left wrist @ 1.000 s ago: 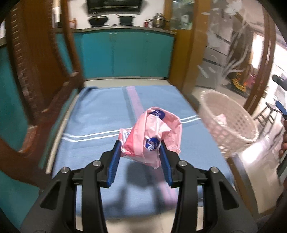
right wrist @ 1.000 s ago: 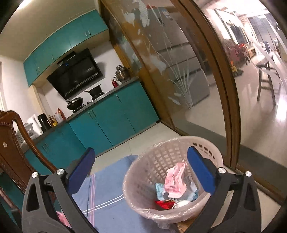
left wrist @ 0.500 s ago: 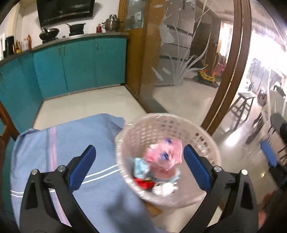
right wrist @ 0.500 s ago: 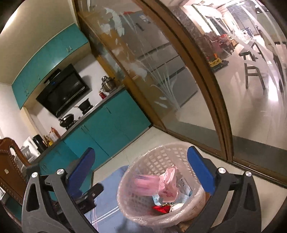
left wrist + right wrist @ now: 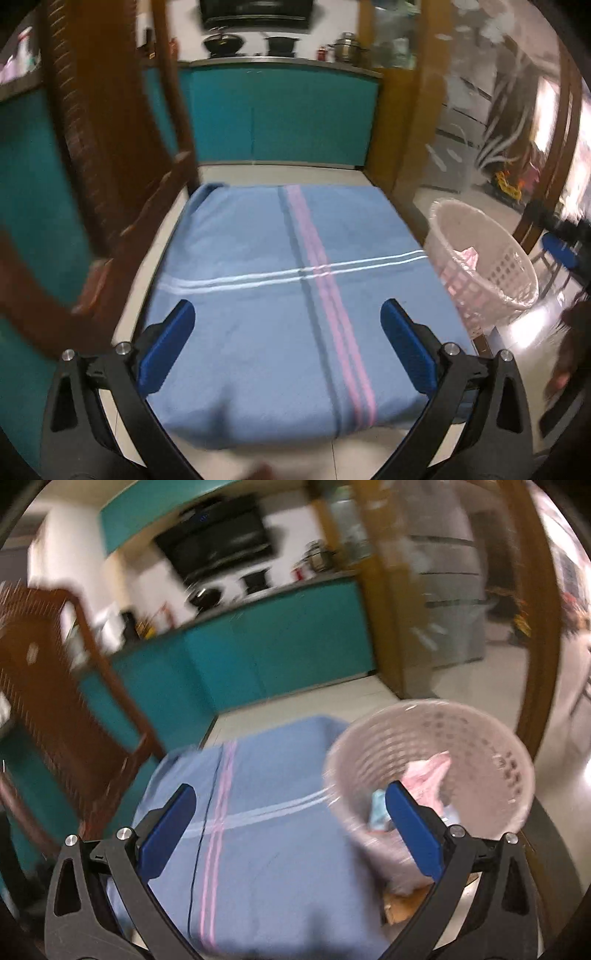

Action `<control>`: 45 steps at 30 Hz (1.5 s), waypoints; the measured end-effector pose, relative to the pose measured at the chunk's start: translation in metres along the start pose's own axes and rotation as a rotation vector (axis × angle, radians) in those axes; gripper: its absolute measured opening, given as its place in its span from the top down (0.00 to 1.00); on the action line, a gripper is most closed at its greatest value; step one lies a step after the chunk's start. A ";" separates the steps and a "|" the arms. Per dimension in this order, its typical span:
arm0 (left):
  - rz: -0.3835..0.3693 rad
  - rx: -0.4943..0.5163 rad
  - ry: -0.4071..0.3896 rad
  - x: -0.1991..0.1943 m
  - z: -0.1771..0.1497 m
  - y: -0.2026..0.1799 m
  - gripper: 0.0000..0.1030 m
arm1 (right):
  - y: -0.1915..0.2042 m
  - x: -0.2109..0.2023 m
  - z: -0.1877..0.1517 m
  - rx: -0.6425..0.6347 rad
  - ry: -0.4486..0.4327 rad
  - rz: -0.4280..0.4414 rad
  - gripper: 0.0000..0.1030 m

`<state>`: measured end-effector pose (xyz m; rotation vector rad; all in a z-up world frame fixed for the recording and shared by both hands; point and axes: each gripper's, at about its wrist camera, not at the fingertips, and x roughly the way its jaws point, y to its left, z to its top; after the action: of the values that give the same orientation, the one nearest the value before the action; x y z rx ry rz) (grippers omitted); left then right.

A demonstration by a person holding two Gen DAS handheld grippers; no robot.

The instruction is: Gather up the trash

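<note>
A pale pink lattice basket stands off the right edge of the table; it also shows in the right wrist view. Pink wrapper trash and a light blue scrap lie inside it; the pink trash also shows in the left wrist view. My left gripper is open and empty above the blue cloth. My right gripper is open and empty, between the cloth and the basket. No trash shows on the cloth.
A brown wooden chair stands at the table's left side, also in the right wrist view. Teal kitchen cabinets are behind. A glass partition with a wooden frame is at the right. The views are motion-blurred.
My left gripper opened over the basket and dropped the pink wrapper in, then swung back left over the cloth. My right gripper turned left toward the table.
</note>
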<state>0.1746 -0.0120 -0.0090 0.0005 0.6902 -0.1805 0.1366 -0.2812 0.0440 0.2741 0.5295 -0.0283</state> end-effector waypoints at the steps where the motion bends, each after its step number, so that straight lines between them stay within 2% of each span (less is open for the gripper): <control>1: 0.019 0.003 -0.010 -0.003 -0.001 0.005 0.03 | 0.014 0.002 -0.007 -0.041 0.005 0.000 0.03; 3: 0.079 0.014 -0.046 -0.011 -0.002 0.011 0.03 | 0.031 0.004 -0.015 -0.089 0.010 0.002 0.03; 4: 0.085 0.015 -0.054 -0.012 -0.003 0.013 0.03 | 0.038 0.005 -0.020 -0.108 0.012 0.003 0.03; 15: 0.027 -0.052 0.007 0.006 0.001 0.028 0.03 | 0.048 0.019 -0.033 -0.111 0.059 0.000 0.03; 45: 0.028 -0.050 0.000 0.002 -0.005 0.028 0.03 | 0.049 0.022 -0.036 -0.123 0.069 0.001 0.03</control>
<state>0.1777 0.0152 -0.0153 -0.0376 0.6942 -0.1364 0.1421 -0.2235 0.0152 0.1553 0.5976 0.0151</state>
